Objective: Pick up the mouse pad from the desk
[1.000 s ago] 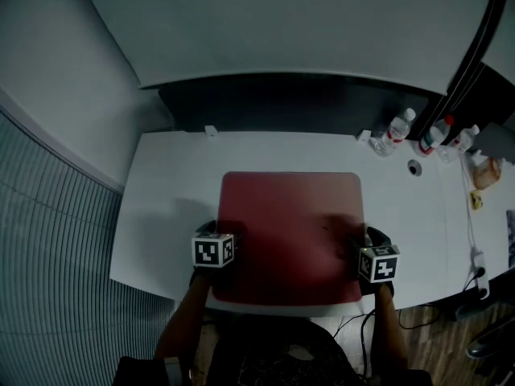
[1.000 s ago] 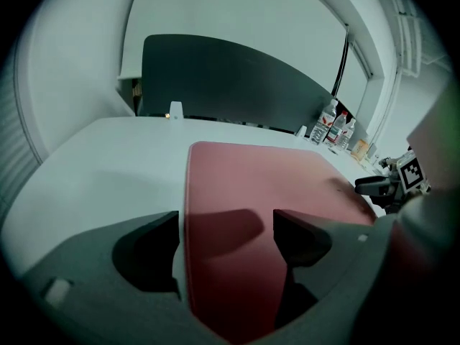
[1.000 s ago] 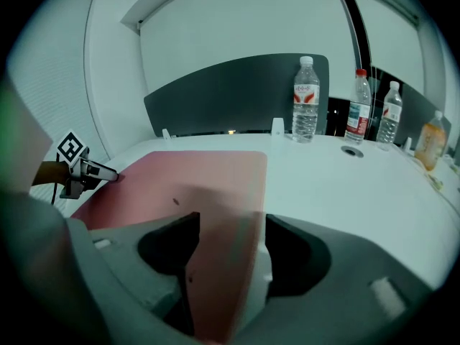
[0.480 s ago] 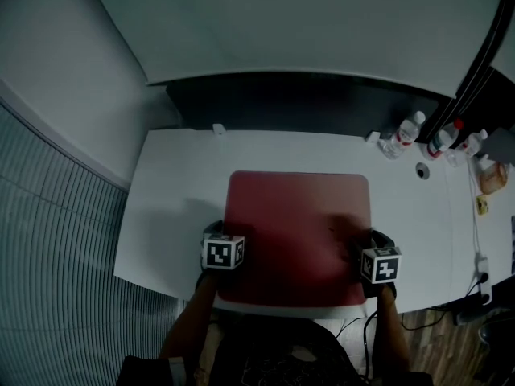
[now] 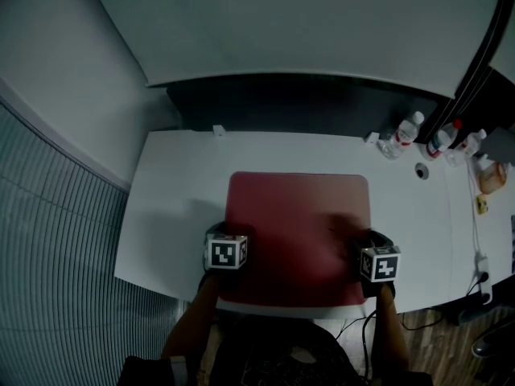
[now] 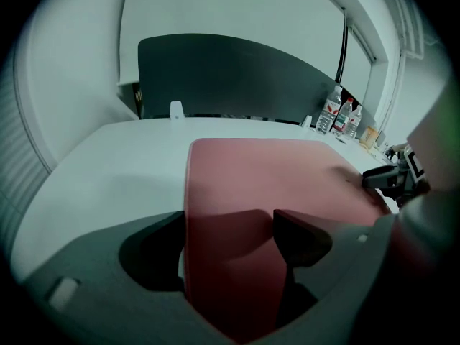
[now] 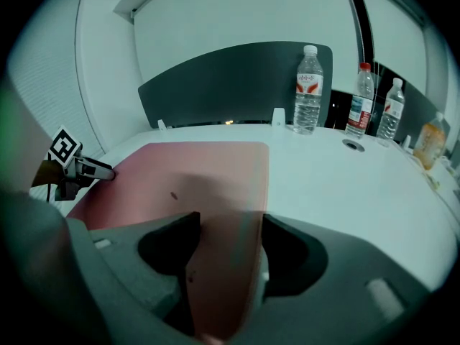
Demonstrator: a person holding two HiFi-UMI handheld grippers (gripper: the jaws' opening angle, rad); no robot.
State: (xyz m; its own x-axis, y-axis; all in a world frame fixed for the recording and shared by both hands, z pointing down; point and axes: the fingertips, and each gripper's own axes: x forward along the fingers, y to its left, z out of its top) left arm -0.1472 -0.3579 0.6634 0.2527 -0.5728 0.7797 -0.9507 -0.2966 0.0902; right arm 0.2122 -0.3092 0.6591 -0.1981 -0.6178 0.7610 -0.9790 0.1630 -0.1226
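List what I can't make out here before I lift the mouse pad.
- Left gripper view: near left edge of the mouse pad, covered by the body of the left gripper.
- Head view: labels on the bottles, too small.
- Head view: small items at the right end of the desk, too small and dim to name.
- Right gripper view: dark speck on the mouse pad, too small to identify.

Mouse pad's [image 5: 298,232] edges partly covered; bottle labels [image 5: 405,135] unreadable.

dim, bluish pics w/ fisheye edges
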